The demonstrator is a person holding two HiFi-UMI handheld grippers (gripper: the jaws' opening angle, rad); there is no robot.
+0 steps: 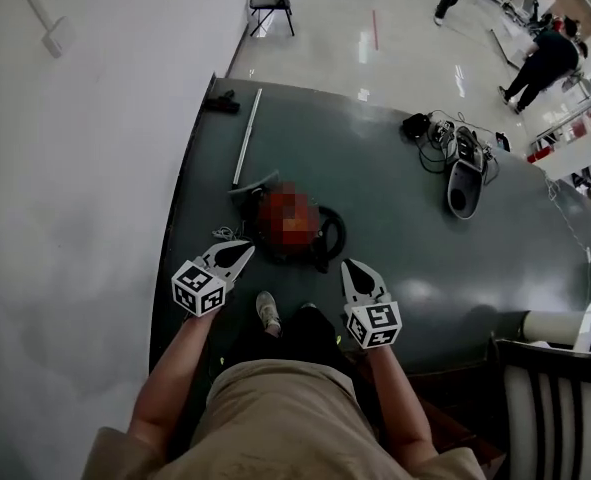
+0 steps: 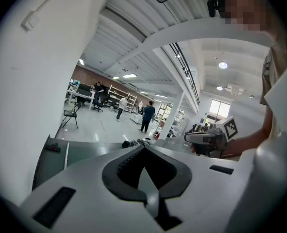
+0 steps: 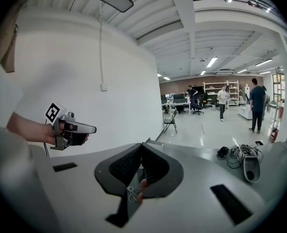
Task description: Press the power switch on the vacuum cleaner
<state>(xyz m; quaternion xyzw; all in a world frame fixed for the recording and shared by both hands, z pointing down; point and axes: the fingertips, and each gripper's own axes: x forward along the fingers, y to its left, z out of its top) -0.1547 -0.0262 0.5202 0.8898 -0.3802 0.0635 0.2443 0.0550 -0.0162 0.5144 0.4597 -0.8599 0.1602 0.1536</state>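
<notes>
the red vacuum cleaner (image 1: pixel 293 220) sits on the dark green mat (image 1: pixel 395 258), just in front of the person's shoe (image 1: pixel 267 313). the left gripper (image 1: pixel 247 248) and right gripper (image 1: pixel 349 265) are near it, one on each side (both have their jaws closed on nothing). a long metal tube (image 1: pixel 247 136) lies farther back.

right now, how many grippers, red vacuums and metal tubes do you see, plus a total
grippers: 2 (left gripper, right gripper)
red vacuum: 1
metal tube: 1
total: 4
</notes>
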